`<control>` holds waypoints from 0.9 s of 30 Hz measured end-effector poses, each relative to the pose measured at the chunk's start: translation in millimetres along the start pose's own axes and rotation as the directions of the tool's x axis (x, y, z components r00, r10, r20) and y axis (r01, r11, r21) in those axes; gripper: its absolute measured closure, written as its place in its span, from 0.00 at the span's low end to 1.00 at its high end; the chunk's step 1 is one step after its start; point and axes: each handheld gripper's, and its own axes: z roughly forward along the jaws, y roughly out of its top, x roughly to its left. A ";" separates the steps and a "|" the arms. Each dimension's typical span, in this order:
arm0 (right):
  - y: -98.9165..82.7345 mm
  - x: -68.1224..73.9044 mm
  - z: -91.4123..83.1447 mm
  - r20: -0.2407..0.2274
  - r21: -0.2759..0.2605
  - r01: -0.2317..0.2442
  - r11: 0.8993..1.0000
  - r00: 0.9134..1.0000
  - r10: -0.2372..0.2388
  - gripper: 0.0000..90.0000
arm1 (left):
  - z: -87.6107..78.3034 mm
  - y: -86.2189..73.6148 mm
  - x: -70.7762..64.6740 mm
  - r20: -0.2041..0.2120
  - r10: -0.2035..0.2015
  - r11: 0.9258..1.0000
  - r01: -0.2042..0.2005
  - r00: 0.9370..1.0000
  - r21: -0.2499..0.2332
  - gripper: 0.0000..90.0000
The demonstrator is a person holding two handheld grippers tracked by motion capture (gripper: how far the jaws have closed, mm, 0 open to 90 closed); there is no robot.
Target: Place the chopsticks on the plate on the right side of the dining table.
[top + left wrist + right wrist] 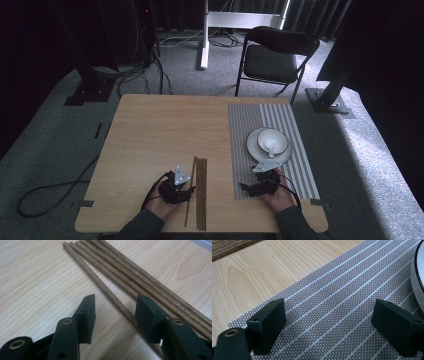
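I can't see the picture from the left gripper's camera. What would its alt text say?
Two black jaws of the left gripper stand open low over a pale wooden table, straddling one dark wooden chopstick. That stick lies a little apart from the other chopsticks, which run side by side toward the lower right.

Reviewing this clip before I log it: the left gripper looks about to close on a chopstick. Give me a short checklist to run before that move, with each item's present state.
1. Left gripper open: ok, jaws spread wide.
2. One chopstick between the jaws: ok, the outermost stick runs through the gap, close to one jaw.
3. That stick clear of the other chopsticks: not ok at the far ends, where they lie together; it fans away from them nearer the jaws.
4. Right gripper free: ok, open over the striped placemat, holding nothing.
5. Bowl and plate out of the way: ok, on the mat, apart from the chopsticks.
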 end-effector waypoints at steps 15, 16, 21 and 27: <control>0.0 0.0 0.0 0.001 0.000 0.000 1.000 1.000 0.000 0.12 | -2.6 -1.2 17.8 -0.052 -0.093 0.996 0.094 0.994 0.008 0.77; 0.0 0.0 0.0 0.001 -0.001 0.000 1.000 1.000 0.000 0.12 | -2.6 -1.3 20.2 -0.061 -0.102 0.995 0.103 0.993 0.008 0.79; 0.0 0.0 0.0 0.001 0.000 0.000 1.000 1.000 0.000 0.12 | -2.2 0.1 31.0 -0.093 -0.136 0.990 0.138 0.986 0.012 0.84; 0.0 0.0 0.0 0.001 0.000 -0.001 1.000 1.000 0.001 0.12 | 0.3 3.8 41.6 -0.097 -0.149 0.988 0.152 0.984 0.020 0.88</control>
